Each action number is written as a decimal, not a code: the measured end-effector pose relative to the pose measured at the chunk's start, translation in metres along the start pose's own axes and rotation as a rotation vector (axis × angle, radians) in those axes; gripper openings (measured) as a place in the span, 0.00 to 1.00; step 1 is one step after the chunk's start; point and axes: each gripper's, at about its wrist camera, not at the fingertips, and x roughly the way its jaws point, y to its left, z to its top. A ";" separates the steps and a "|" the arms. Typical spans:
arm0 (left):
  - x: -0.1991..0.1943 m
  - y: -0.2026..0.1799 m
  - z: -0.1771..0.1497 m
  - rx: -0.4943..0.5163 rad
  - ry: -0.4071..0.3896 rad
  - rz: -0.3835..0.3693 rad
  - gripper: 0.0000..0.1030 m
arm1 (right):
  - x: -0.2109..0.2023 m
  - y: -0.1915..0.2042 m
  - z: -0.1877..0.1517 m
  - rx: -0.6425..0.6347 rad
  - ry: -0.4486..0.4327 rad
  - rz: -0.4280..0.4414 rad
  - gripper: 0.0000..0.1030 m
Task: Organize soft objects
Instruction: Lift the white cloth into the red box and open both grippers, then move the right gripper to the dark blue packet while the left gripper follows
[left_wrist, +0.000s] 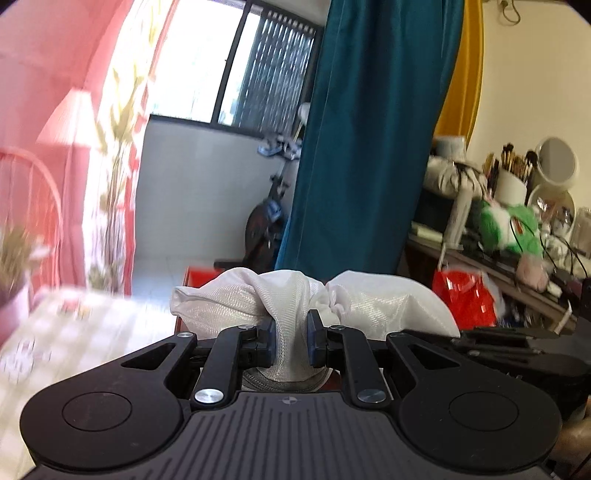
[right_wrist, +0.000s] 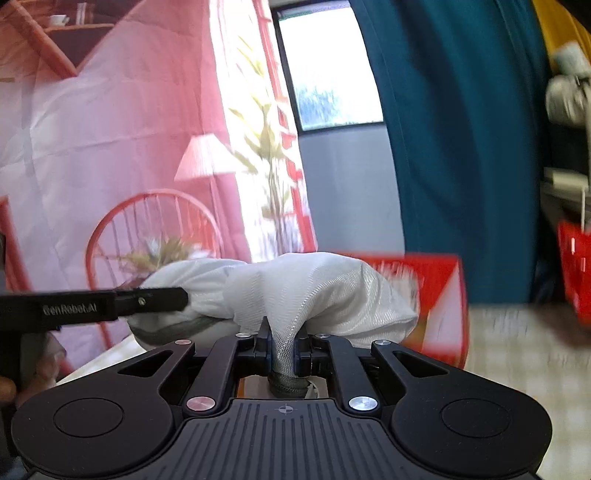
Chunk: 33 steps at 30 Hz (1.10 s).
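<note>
White woven fabric bundle (left_wrist: 295, 306) hangs pinched between my left gripper (left_wrist: 291, 343) and right gripper (right_wrist: 283, 347), each clamped on it.

- My left gripper (left_wrist: 291, 341) is clamped on a bunched neck of white woven cloth (left_wrist: 295, 299), the blue pads pressing it from both sides.
- The cloth puffs out into two lobes above my fingers, one to each side.
- Behind it hangs a teal curtain (left_wrist: 369, 129), with a yellow one (left_wrist: 467, 74) just beside it.
- To my right, a cluttered shelf (left_wrist: 491, 262) carries a green plush toy (left_wrist: 511, 225), a cup of brushes (left_wrist: 509, 181) and a round mirror (left_wrist: 556, 160).
- A red bag (left_wrist: 463, 295) hangs below the shelf.
- Left is a pink printed backdrop (left_wrist: 55, 92); a barred window (left_wrist: 273, 70) shows beyond.
</note>
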 end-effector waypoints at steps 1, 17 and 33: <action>0.009 0.001 0.007 0.001 -0.005 0.001 0.17 | 0.006 -0.003 0.008 -0.010 -0.011 -0.008 0.09; 0.148 0.027 0.011 -0.080 0.246 0.054 0.17 | 0.127 -0.066 0.021 0.010 0.110 -0.124 0.09; 0.115 0.025 -0.007 -0.031 0.276 0.020 0.40 | 0.099 -0.055 -0.007 -0.084 0.122 -0.216 0.38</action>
